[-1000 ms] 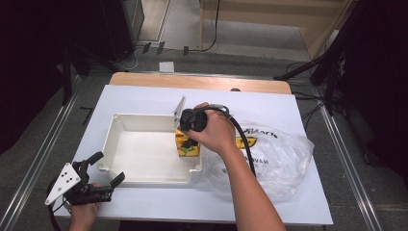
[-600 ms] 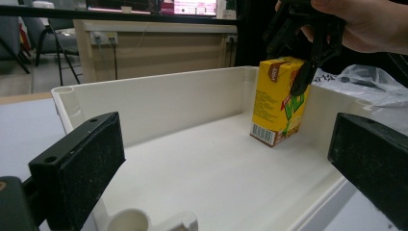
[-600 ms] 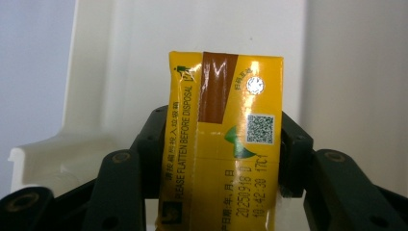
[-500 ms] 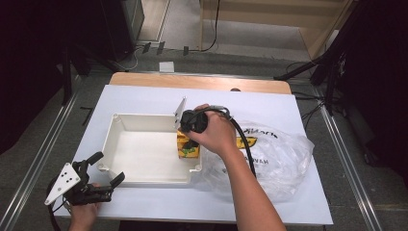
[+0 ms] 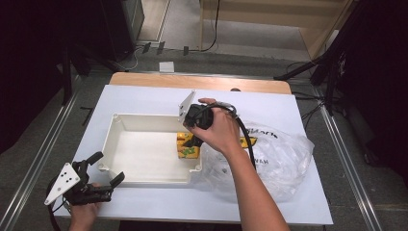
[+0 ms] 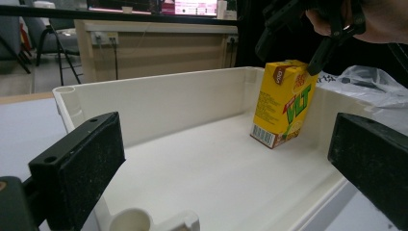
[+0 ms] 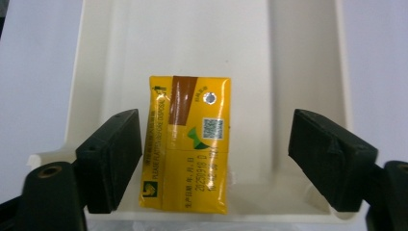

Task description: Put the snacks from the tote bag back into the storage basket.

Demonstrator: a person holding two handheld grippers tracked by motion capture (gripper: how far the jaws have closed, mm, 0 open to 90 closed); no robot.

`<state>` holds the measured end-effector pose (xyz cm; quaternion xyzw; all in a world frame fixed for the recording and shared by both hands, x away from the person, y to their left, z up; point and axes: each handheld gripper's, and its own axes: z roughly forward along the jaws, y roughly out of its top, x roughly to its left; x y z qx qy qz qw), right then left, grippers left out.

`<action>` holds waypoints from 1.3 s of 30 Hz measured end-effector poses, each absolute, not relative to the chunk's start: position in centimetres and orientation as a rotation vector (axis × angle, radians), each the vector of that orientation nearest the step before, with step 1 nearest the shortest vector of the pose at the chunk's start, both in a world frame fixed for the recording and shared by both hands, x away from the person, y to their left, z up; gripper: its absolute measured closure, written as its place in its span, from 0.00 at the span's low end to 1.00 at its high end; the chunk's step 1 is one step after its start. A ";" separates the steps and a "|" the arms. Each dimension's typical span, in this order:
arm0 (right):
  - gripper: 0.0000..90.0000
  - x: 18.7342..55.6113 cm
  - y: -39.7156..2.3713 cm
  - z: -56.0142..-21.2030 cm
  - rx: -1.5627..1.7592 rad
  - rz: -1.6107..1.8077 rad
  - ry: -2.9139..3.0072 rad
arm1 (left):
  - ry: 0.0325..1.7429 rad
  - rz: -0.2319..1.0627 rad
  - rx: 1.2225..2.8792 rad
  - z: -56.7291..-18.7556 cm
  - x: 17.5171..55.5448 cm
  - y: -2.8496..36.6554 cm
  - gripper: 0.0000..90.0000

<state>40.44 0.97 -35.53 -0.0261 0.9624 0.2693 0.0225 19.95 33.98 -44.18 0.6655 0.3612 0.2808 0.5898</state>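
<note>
A yellow drink carton (image 5: 186, 148) (image 6: 281, 103) (image 7: 190, 144) stands tilted in the white tray (image 5: 144, 117), leaning toward its right wall. My right gripper (image 5: 193, 139) (image 7: 214, 144) points down over it. Its jaws have just been opening and now stand wide, with the carton between them. The left pad is close beside the carton's edge and the right pad is well clear. My left gripper (image 5: 108, 167) (image 6: 226, 163) rests open at the table's front left, facing into the tray (image 6: 168, 101), nothing between its pads.
A crumpled clear plastic bag (image 5: 274, 159) (image 6: 365, 84) lies on the white table right of the tray. A wooden strip runs along the table's far edge (image 5: 202, 83). Floor rails flank both sides.
The right hand has barely shifted over the carton, which stays by the tray's right wall. The left gripper has not moved.
</note>
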 end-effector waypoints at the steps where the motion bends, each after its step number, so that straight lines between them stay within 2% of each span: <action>1: 0.20 40.4 0.8 -35.4 -0.071 0.840 2.966 | 0.840 0.654 1.550 -44.2 19.9 34.0 0.00; 5: 0.19 40.5 0.3 -35.2 -0.055 0.884 2.948 | 0.840 0.654 1.553 -44.2 19.9 34.0 0.00; 8: 0.23 40.5 -0.2 -35.2 -0.035 0.916 2.944 | 0.839 0.655 1.554 -44.2 19.9 34.0 0.00; 22: 0.19 40.2 -2.5 -35.4 0.038 0.944 2.899 | 0.840 0.655 1.553 -44.2 19.9 34.0 0.00; 39: 0.19 39.9 -4.6 -35.3 0.085 0.945 2.882 | 0.838 0.655 1.556 -44.2 19.9 33.9 0.00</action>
